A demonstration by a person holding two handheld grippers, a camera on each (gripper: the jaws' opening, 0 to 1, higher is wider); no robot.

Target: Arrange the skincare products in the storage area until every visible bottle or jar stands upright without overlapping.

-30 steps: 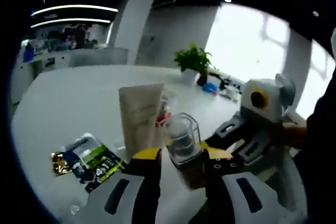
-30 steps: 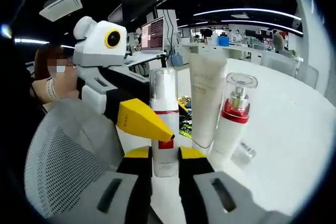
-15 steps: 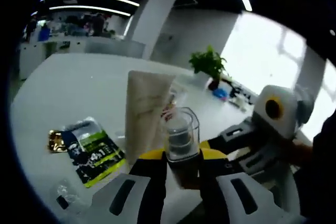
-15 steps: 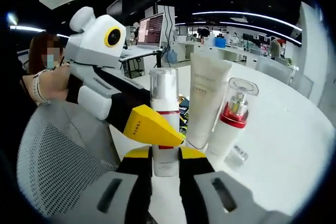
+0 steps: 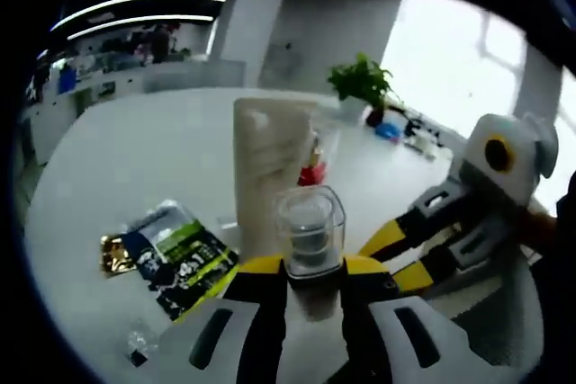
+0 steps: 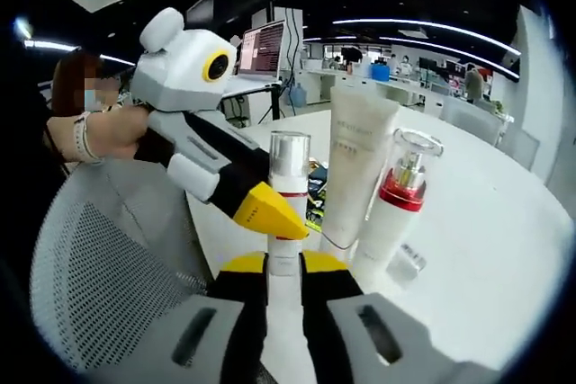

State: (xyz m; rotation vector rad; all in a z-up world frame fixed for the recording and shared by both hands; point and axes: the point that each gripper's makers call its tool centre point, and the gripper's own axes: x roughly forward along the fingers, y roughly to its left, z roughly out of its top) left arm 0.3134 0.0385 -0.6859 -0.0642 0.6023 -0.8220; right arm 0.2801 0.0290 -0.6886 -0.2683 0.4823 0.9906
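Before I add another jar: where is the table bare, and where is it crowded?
Bare white table lies beyond the red-collared pump bottle, and past the sachets. It is crowded around the cream tube and the silver-capped bottle, where the left claw and the right claw meet.

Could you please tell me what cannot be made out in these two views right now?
- Left gripper view: the clear-capped bottle has its base hidden by the left claw.
- Left gripper view: print on the cream tube is blurred.
- Right gripper view: the slim bottle is partly covered by the left claw's yellow tip.
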